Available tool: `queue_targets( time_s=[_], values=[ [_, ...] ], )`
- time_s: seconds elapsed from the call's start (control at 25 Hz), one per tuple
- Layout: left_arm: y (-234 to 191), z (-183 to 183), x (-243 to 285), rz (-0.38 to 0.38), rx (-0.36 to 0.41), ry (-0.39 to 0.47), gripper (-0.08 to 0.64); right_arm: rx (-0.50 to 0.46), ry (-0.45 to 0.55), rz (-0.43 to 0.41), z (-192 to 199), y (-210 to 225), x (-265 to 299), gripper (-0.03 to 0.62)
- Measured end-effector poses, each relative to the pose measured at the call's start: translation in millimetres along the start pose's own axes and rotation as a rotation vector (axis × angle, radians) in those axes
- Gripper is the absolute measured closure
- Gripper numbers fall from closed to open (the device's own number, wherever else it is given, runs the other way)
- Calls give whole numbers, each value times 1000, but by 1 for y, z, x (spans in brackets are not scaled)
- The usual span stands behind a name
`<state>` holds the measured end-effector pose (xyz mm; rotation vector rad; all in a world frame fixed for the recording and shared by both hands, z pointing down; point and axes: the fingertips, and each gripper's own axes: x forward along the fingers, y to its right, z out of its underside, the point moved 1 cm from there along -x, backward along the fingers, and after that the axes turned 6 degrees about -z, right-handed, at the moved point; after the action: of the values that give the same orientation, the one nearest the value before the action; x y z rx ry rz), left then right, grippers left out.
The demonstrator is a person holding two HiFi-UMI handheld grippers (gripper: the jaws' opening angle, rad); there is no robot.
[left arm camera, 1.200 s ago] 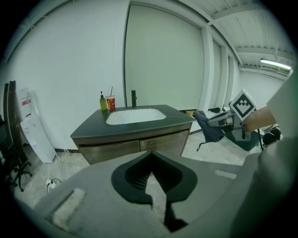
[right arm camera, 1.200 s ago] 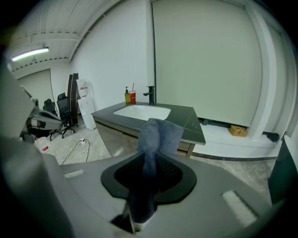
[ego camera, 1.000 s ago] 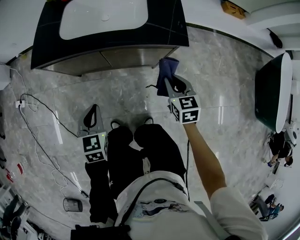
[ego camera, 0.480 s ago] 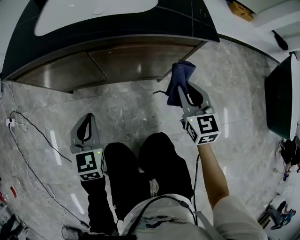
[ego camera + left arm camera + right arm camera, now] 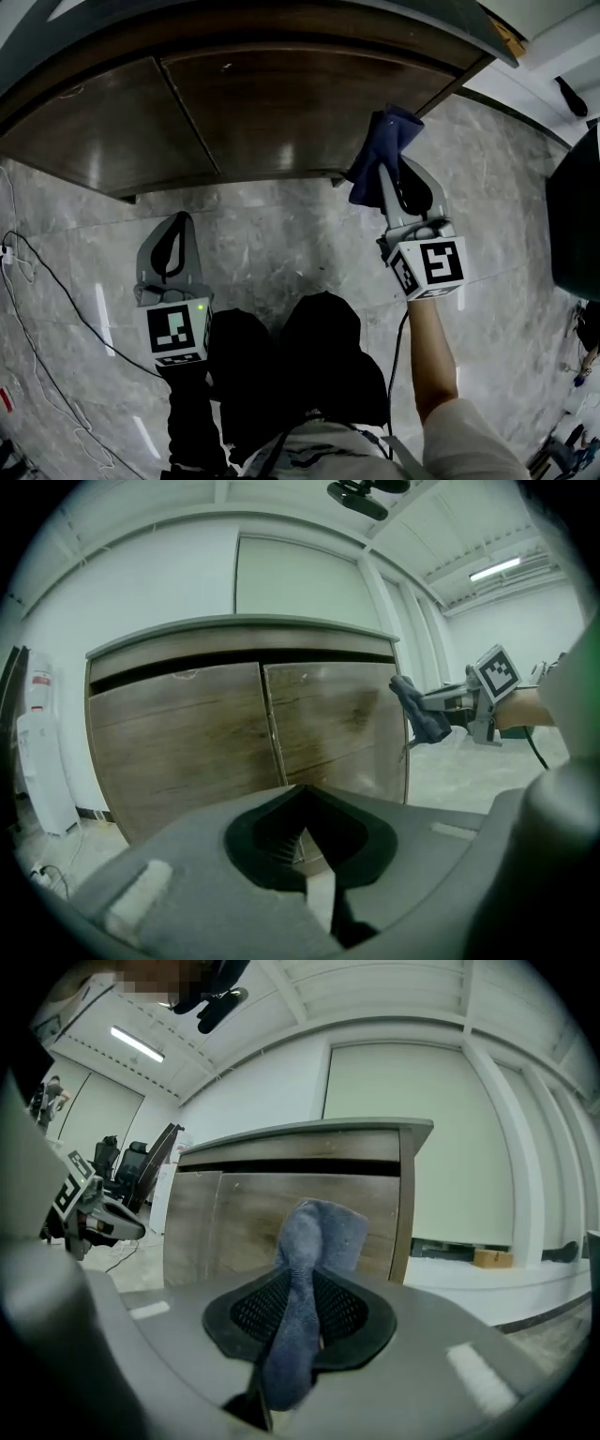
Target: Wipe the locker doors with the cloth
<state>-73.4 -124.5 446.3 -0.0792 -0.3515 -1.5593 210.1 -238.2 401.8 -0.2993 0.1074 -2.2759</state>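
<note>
Right claw (image 5: pixel 302 1283) clamps a blue cloth (image 5: pixel 319 1232) near the right-hand wooden locker door (image 5: pixel 309 103); left claw (image 5: pixel 302 794) is closed and empty.

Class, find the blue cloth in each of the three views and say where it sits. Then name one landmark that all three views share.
Head view: cloth upper right, at the outer end of the right door.
Left gripper view: cloth right of centre, just past the right door.
Right gripper view: cloth dead centre, clamped between the jaws.
Shared landmark: the seam where the right door meets the left door.
</note>
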Motion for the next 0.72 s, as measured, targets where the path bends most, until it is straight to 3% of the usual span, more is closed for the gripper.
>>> queue_targets(
  time_s=[0.32,0.52,0.72],
  values=[
    [9,65,27,-10,12,36,558,-92,90,16,48,-2,32,514],
    [1,87,14,-47,2,-7,558,-125,128,21,37,1,34,514],
    [2,80,12,-63,-3,14,558,-186,192,49,3,19,28,512]
  ],
)
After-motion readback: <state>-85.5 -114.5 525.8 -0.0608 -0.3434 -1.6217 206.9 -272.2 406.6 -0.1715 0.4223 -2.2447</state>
